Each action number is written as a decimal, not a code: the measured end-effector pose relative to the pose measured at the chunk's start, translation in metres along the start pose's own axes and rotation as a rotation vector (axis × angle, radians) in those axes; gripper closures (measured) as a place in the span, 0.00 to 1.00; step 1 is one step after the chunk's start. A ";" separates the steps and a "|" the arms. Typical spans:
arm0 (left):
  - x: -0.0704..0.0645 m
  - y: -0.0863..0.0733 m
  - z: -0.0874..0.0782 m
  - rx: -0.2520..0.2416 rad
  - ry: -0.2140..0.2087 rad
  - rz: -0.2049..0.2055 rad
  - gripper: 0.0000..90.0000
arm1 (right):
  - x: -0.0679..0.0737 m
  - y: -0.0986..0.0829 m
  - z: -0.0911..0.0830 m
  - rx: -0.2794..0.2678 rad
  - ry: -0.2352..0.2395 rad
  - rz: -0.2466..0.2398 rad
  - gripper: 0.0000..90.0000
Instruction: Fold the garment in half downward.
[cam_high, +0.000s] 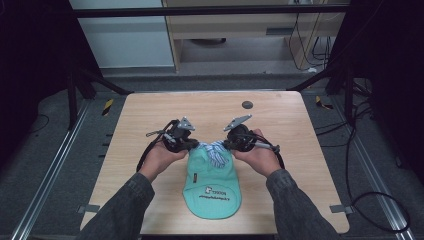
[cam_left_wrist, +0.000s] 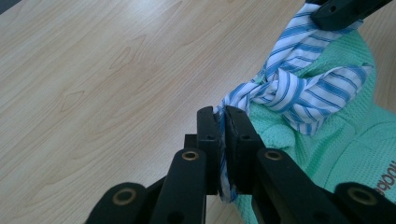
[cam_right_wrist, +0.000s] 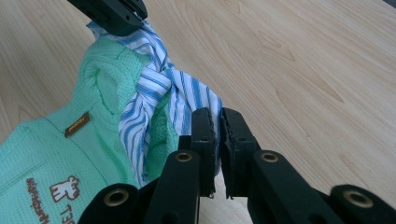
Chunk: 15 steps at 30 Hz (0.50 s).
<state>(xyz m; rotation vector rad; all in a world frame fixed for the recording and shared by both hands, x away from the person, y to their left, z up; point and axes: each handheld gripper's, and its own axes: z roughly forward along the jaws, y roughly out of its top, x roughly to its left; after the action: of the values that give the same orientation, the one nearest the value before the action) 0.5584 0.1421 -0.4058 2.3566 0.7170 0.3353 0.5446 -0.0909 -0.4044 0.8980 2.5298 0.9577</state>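
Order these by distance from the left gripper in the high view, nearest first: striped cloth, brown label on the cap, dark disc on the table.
1. Striped cloth: beside the left gripper.
2. Brown label: on the cap, toward the person.
3. Dark disc: far side of the table.

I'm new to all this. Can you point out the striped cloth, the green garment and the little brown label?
striped cloth (cam_left_wrist: 299, 93), left gripper view, its twisted middle.
green garment (cam_high: 212, 187), high view, its printed lower part.
brown label (cam_right_wrist: 77, 124), right gripper view, the label's middle.
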 end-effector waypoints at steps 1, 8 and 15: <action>0.001 0.000 0.000 0.000 0.000 0.000 0.95 | -0.001 0.001 0.000 0.005 -0.001 -0.006 0.94; 0.006 0.003 0.000 -0.010 0.006 -0.013 0.95 | -0.006 0.007 0.003 0.008 -0.004 -0.009 0.94; 0.006 0.004 -0.003 -0.009 0.008 -0.007 0.95 | -0.006 0.010 0.001 0.006 -0.004 -0.014 0.94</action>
<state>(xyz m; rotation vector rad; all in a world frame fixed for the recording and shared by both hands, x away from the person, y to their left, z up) 0.5638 0.1447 -0.4003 2.3454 0.7256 0.3446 0.5546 -0.0884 -0.3981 0.8825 2.5332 0.9439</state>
